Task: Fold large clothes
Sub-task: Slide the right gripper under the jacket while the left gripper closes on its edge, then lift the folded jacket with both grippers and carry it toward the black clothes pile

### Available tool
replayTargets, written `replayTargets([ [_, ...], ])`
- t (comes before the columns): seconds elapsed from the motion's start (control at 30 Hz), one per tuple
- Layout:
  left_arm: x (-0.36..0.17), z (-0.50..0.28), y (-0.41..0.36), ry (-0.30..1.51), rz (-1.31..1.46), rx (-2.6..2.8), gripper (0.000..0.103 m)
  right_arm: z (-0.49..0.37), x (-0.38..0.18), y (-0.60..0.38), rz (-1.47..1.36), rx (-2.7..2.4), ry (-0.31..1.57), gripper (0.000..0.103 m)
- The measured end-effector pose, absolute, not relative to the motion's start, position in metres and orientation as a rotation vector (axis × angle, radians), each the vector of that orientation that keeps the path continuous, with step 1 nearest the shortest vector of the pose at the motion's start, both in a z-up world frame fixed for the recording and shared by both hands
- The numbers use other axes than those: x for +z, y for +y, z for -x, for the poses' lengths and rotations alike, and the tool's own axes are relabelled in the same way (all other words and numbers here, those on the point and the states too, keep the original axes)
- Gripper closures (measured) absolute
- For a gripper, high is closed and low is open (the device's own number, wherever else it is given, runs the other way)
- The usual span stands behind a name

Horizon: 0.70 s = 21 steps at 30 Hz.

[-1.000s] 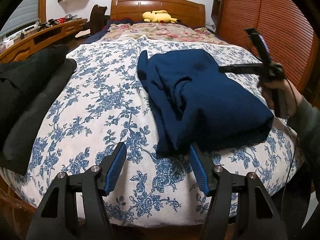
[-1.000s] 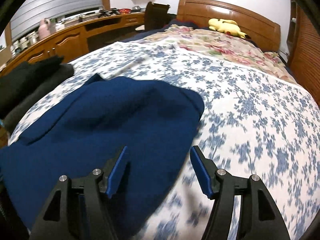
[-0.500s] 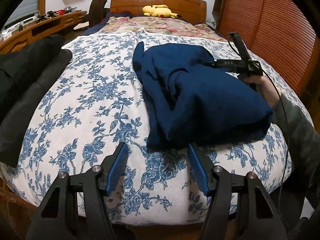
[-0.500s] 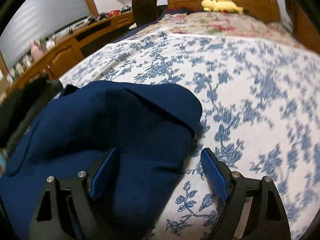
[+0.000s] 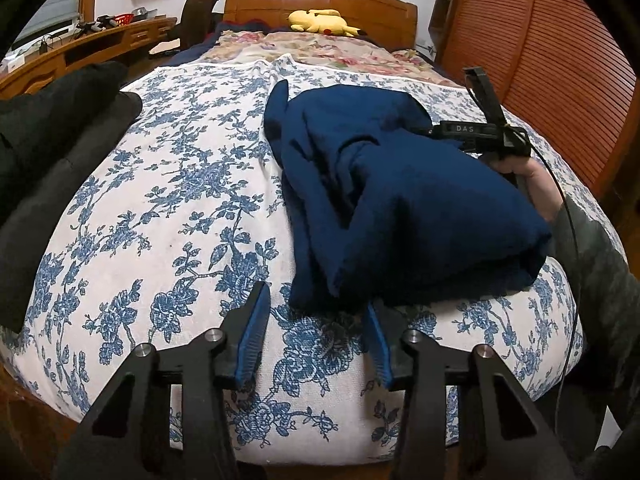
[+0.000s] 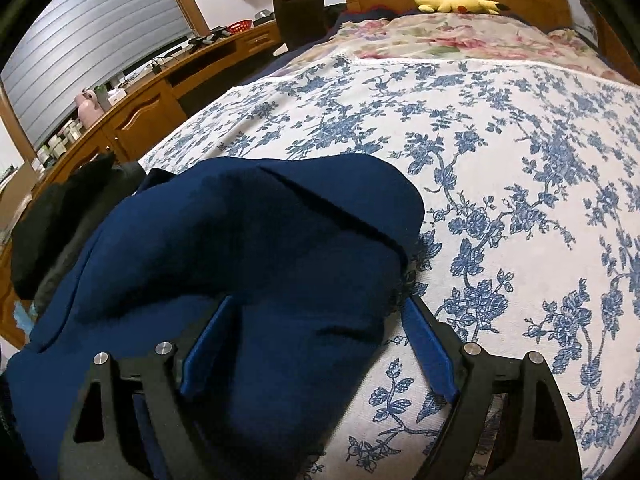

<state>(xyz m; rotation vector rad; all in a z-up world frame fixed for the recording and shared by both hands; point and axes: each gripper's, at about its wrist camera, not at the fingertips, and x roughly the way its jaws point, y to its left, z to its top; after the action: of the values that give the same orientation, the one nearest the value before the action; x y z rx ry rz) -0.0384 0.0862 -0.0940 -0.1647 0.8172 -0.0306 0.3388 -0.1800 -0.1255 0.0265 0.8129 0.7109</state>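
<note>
A dark blue garment (image 5: 400, 196) lies folded in a thick bundle on the right half of the floral bed cover (image 5: 168, 208). My left gripper (image 5: 316, 320) is open at the bundle's near edge, its right finger partly under the cloth. My right gripper (image 6: 316, 324) is open and straddles the far right edge of the garment (image 6: 240, 260), left finger on the cloth, right finger on the bed cover (image 6: 520, 184). The right gripper also shows in the left wrist view (image 5: 480, 132), held by a hand.
Black and grey clothes (image 5: 48, 152) are piled at the bed's left edge. A yellow plush toy (image 5: 320, 22) lies by the wooden headboard. A wooden desk (image 6: 132, 112) runs along the left; a slatted wooden wardrobe (image 5: 560, 60) stands on the right.
My right gripper has dropped lower and pushed forward over the garment's edge, and its jaws have widened. My left gripper has moved closer to the bundle's near edge.
</note>
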Motion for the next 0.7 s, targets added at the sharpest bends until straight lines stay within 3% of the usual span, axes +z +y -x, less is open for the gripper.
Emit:
replayTargets([
  [0.2, -0.093, 0.038, 0.085, 0.817, 0.188, -0.044, 0.068, -0.341, -0.126, -0.177, -0.028, 0.732, 0.817, 0.022],
  [0.27, -0.093, 0.038, 0.088, 0.813, 0.206, -0.041, 0.077, -0.339, -0.126, -0.177, -0.034, 0.743, 0.819, 0.026],
  [0.37, -0.092, 0.038, 0.093, 0.802, 0.244, -0.039, 0.087, -0.340, -0.127, -0.178, -0.049, 0.778, 0.823, 0.040],
  [0.53, -0.086, 0.042, 0.089, 0.761, 0.226, -0.035, 0.091, -0.339, -0.126, -0.179, -0.059, 0.805, 0.814, 0.078],
  [0.7, -0.070, 0.047, 0.084, 0.707, 0.205, -0.044, 0.094, -0.331, -0.120, -0.178, -0.040, 0.787, 0.764, 0.089],
])
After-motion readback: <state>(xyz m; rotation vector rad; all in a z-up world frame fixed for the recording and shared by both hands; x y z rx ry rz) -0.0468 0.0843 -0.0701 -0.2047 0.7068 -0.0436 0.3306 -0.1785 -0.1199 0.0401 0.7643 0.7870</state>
